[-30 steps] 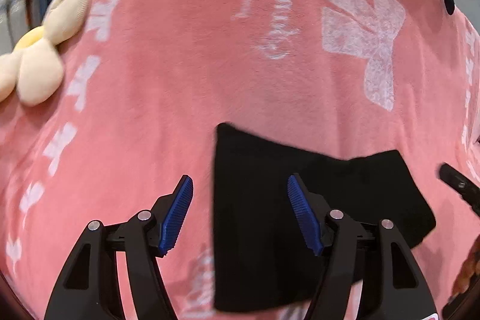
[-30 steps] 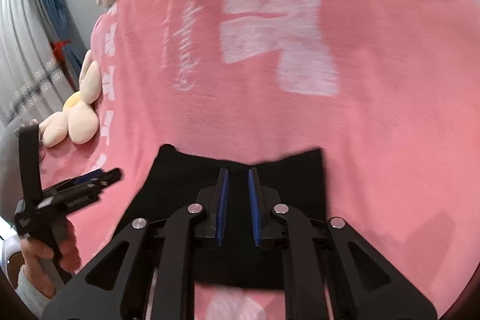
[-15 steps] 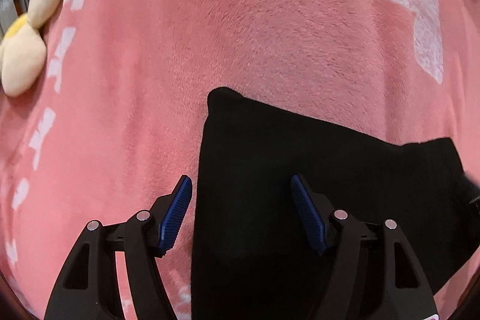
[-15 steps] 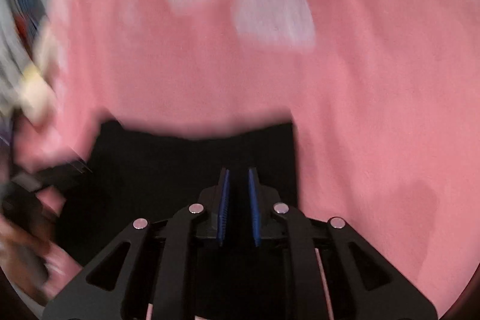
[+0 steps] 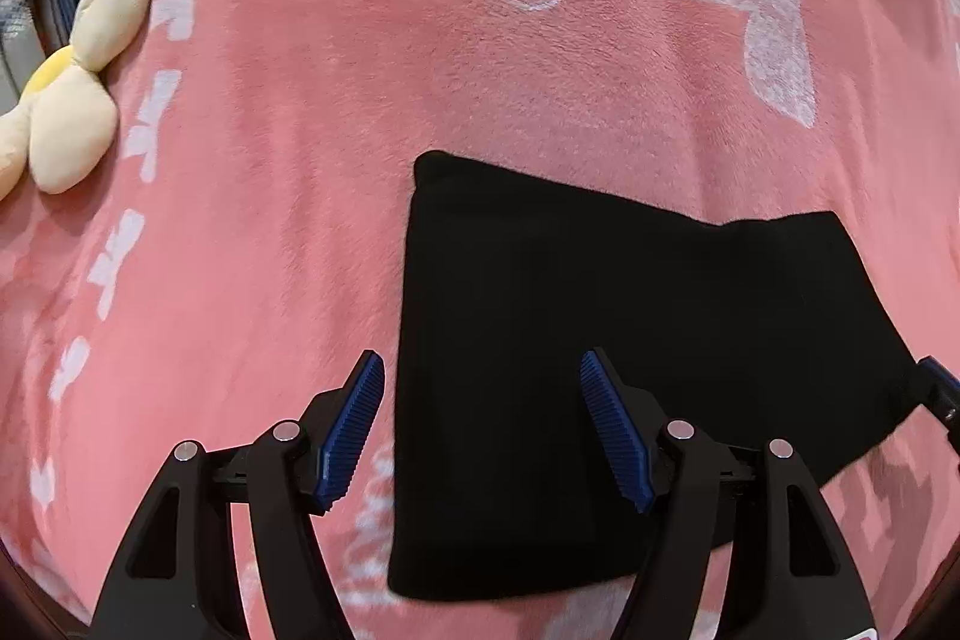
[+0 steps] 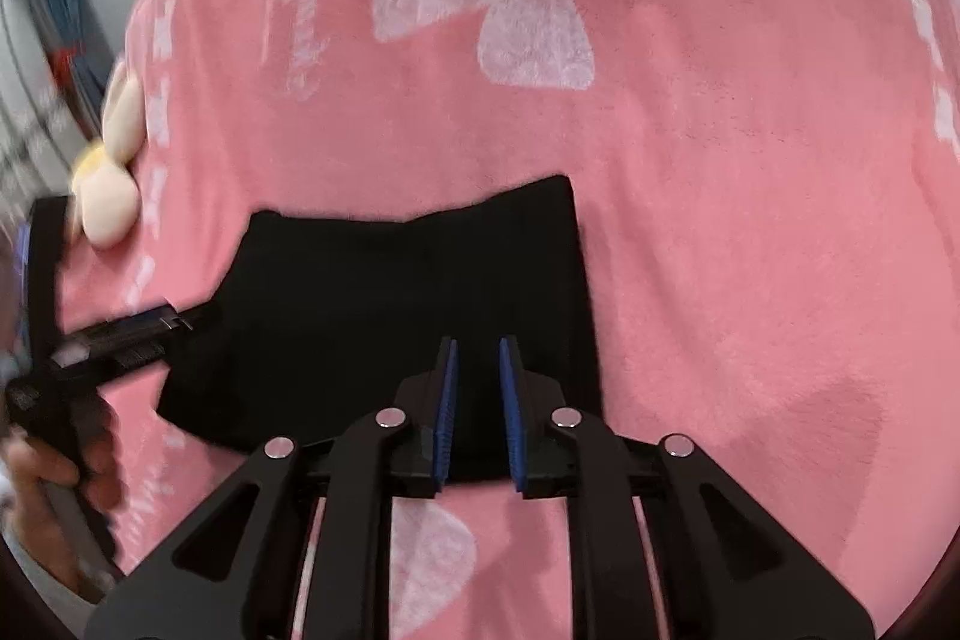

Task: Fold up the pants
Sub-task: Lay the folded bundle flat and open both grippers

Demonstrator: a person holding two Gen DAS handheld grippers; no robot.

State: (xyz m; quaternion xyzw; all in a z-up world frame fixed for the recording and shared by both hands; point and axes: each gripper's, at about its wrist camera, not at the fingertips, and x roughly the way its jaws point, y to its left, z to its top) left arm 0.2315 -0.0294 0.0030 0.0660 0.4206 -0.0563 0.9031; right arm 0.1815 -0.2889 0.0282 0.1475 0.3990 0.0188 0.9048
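We see the black pants point(image 5: 630, 358) lying folded into a compact dark block on a pink blanket point(image 5: 336, 148) printed with white bows and script, and we place everything else from that block. Our left gripper point(image 5: 480, 436) hangs over the pants' left edge with its blue pads spread wide: one pad sits over bare blanket just left of the edge, the other over the black cloth, and nothing is pinched between them. Our right gripper point(image 6: 478, 415) hovers over the near right part of the pants, its two blue pads close together with a narrow gap that is widening; no cloth sits between them. In the right wrist view the left gripper point(image 6: 174, 325) reaches the pants' left edge, with the person's hand point(image 6: 54, 478) around its handle. A cream and yellow plush flower point(image 5: 72, 94) lies on the blanket well left of the pants, beyond their far corner.
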